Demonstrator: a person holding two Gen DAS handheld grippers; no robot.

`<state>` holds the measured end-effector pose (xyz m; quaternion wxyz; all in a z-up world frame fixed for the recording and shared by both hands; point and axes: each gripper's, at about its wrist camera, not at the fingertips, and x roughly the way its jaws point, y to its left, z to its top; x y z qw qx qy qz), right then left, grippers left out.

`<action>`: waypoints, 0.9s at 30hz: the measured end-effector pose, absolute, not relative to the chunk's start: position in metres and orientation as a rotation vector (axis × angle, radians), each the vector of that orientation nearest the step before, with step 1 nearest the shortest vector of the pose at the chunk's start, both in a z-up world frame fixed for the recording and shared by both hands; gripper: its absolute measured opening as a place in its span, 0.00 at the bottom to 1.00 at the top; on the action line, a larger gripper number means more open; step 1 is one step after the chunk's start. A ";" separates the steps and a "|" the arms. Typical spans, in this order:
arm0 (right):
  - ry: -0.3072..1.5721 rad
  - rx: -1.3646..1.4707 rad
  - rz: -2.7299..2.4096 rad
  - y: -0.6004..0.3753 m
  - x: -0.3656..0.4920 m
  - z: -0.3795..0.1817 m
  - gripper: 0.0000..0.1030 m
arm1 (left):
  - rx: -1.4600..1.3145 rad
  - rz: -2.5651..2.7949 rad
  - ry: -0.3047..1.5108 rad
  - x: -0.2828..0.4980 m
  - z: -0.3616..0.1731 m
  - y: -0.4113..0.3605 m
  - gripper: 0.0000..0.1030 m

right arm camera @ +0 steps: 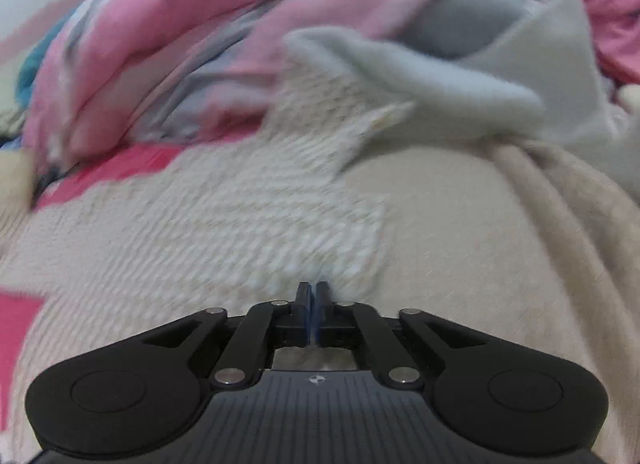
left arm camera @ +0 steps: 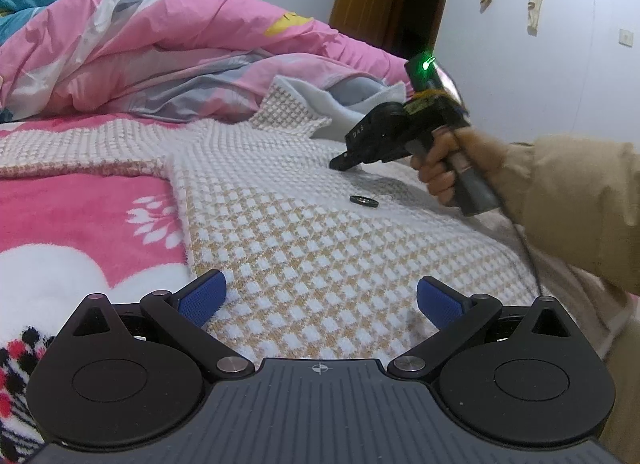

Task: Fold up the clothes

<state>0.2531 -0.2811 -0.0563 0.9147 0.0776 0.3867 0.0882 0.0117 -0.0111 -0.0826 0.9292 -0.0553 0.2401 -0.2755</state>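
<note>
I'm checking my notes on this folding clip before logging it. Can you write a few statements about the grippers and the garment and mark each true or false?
1. The left gripper is open above the checked knit garment. True.
2. The right gripper is wide open. False: its jaws are together at the garment's edge, and the blur hides whether fabric is pinched.
3. A small dark ring lies on the garment. True.
4. The garment is spread on a bare wooden table. False: it lies on a pink and white blanket.
5. A pink quilt is bunched up behind the garment. True.
</note>
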 end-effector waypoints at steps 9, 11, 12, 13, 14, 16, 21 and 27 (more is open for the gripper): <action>0.828 0.207 0.214 -0.269 0.297 -0.052 0.03 | -0.122 -0.566 0.493 0.011 -0.083 -0.011 1.00; 0.799 0.218 0.107 -0.276 0.308 -0.054 0.00 | -0.130 -0.568 0.495 0.011 -0.082 -0.010 1.00; 0.784 0.224 0.053 -0.280 0.313 -0.054 0.00 | -0.136 -0.570 0.496 0.011 -0.082 -0.009 1.00; 0.769 0.229 -0.001 -0.284 0.318 -0.055 0.00 | -0.143 -0.572 0.498 0.012 -0.082 -0.008 1.00; 0.755 0.231 -0.046 -0.287 0.321 -0.055 0.03 | -0.150 -0.574 0.499 0.012 -0.082 -0.007 1.00; 0.740 0.210 -0.074 -0.292 0.308 -0.044 0.04 | -0.165 -0.578 0.504 0.012 -0.081 -0.005 1.00; 0.717 0.170 0.030 -0.297 0.235 -0.017 0.05 | -0.233 -0.582 0.517 0.010 -0.077 0.005 1.00; 0.662 0.055 0.239 -0.270 0.133 0.001 0.05 | -0.312 -0.564 0.512 0.010 -0.074 0.023 1.00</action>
